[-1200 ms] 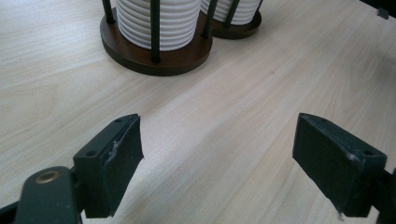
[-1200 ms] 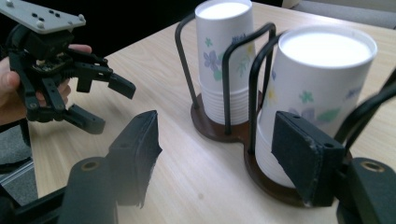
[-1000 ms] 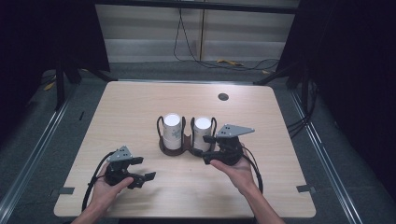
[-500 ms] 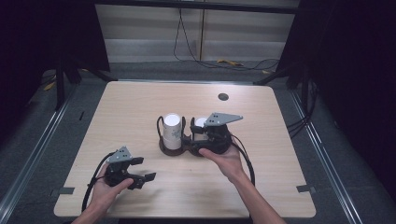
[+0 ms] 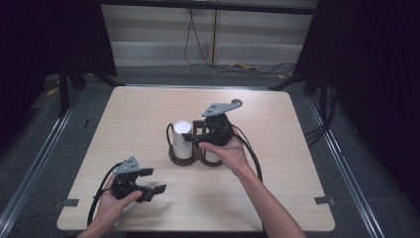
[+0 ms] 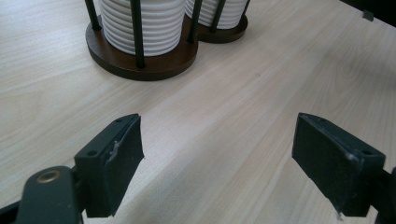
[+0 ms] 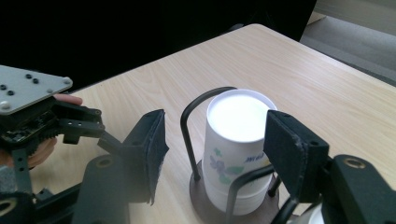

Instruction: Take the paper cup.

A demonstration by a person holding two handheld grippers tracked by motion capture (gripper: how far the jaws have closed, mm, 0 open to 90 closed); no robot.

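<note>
- Jaws on both grippers stand parted and grasp nothing; those of the right gripper [image 5: 190, 138] straddle the top of the left cup stack [image 5: 181, 140] without touching it, seen from the right gripper view [image 7: 210, 149] with one pad at each side of the white rim [image 7: 238, 114].
- Wooden table [image 5: 277, 188] carries the whole scene; its pale top lies bare around the holder.
- Dark twin-ring holder [image 5: 179, 157] sits near the table's middle, its black wire posts upright around two stacks of white paper cups; the second stack [image 5: 212, 156] sits largely behind the right hand [image 5: 225, 152].
- Left gripper [image 5: 151, 191] rests low near the table's front-left corner, well apart from the holder; its view faces the holder's brown base [image 6: 140, 65].
- Judged from the frames, the job is at its start; no cup has left the holder; the grip on the top cup, the lift and any placing remain to be done.
</note>
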